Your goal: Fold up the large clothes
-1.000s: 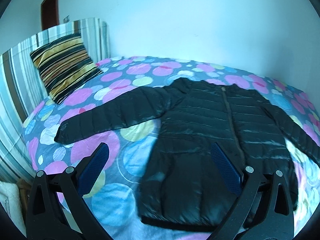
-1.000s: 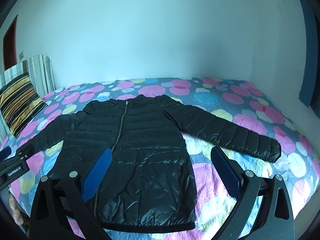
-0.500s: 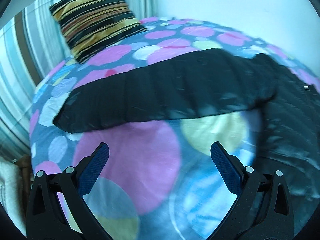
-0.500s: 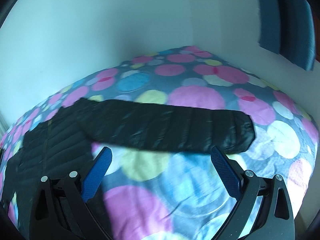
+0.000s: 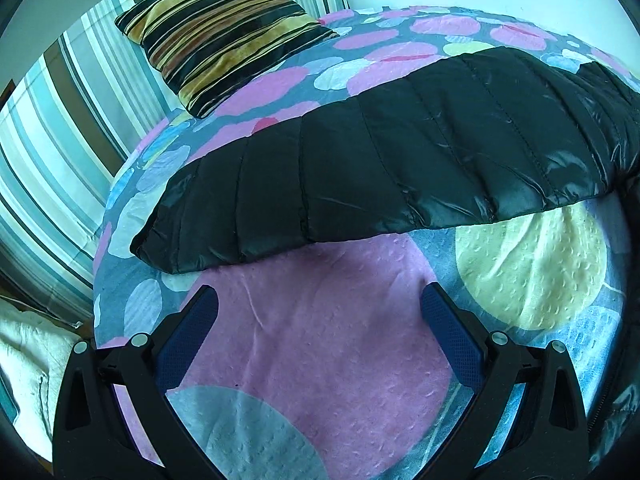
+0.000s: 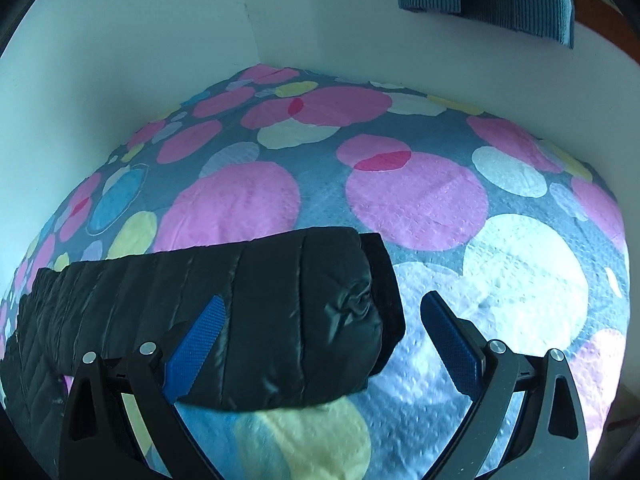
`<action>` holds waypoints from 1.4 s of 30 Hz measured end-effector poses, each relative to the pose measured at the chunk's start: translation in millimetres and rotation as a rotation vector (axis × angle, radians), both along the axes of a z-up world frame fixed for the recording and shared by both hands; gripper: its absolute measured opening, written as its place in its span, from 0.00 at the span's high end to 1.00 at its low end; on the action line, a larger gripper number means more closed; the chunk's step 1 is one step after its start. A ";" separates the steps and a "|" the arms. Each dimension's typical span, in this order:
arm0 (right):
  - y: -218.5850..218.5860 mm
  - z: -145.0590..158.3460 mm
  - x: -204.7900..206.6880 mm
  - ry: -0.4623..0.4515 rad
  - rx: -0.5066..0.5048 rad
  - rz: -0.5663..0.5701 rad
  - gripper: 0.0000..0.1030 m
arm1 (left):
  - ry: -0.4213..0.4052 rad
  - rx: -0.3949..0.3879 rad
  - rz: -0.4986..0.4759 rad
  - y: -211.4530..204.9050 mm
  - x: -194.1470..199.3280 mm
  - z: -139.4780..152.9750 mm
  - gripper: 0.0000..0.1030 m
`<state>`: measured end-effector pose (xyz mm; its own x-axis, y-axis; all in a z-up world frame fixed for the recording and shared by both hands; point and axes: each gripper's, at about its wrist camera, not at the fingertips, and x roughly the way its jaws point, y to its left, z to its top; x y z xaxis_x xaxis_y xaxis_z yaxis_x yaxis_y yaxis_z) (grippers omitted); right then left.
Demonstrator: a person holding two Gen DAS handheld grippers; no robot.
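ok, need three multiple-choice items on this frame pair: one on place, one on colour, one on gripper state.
1. Where does the striped pillow lie?
A. on the jacket
B. at the bed's far left corner
C. on the floor

2. What colour is the jacket sleeve?
A. black
B. red
C. white

3. The right hand-held gripper is:
A. shut on the cuff
B. open around the cuff
C. out of view

Key: B, it sits against the striped headboard; A, shiny black quilting; B, the fingers stand wide apart either side of the cuff.
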<state>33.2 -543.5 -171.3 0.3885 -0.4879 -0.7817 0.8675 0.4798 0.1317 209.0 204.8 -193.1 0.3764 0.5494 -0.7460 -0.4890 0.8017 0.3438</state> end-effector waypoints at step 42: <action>360.8 89.8 272.7 -0.224 -0.009 0.908 0.80 | -0.009 -0.041 0.002 7.1 -0.1 -3.9 0.02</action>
<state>305.9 -182.7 -81.5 0.7653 0.0705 -0.6398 0.1146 0.9632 0.2432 208.9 211.9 -197.1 0.3819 0.5192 -0.7646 -0.4938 0.8139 0.3061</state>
